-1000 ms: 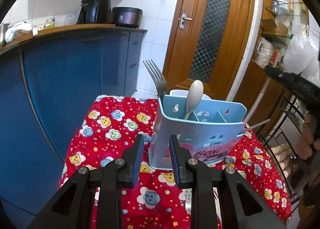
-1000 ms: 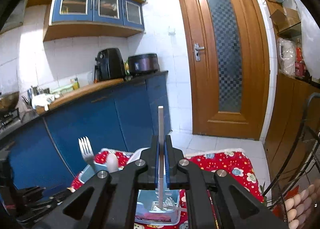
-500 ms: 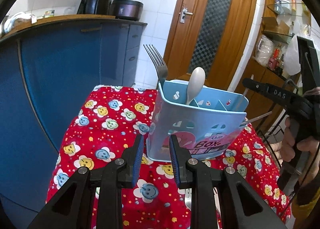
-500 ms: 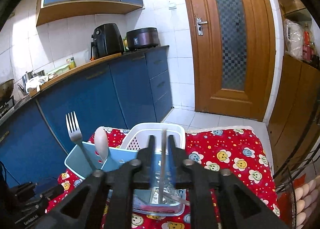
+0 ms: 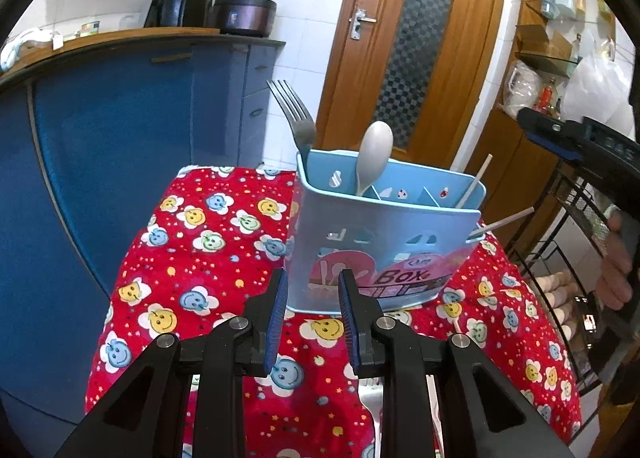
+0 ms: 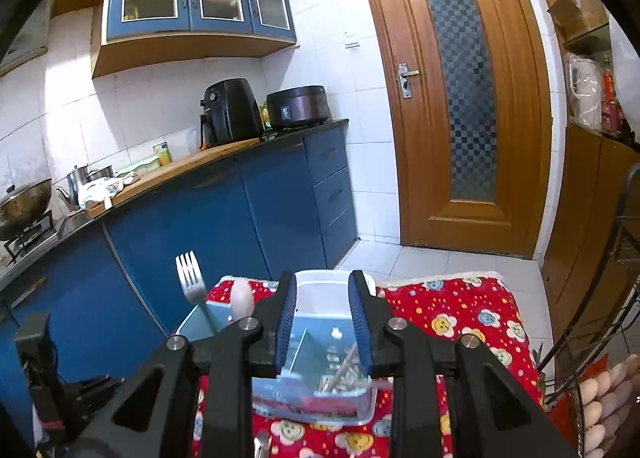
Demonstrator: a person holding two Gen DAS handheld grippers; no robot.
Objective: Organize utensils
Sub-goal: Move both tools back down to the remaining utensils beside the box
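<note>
Right claw: I see its jaws spreading apart, nothing pinched between them, tipped down over the light-blue plastic utensil box.
Left claw: my jaws stand parted and empty, angled down just short of the box's front wall.
Utensil box: upright on the red smiley-print surface.
Contents: steel fork and white spoon stand at the left end; thin pale chopsticks lean at the right end.
</note>
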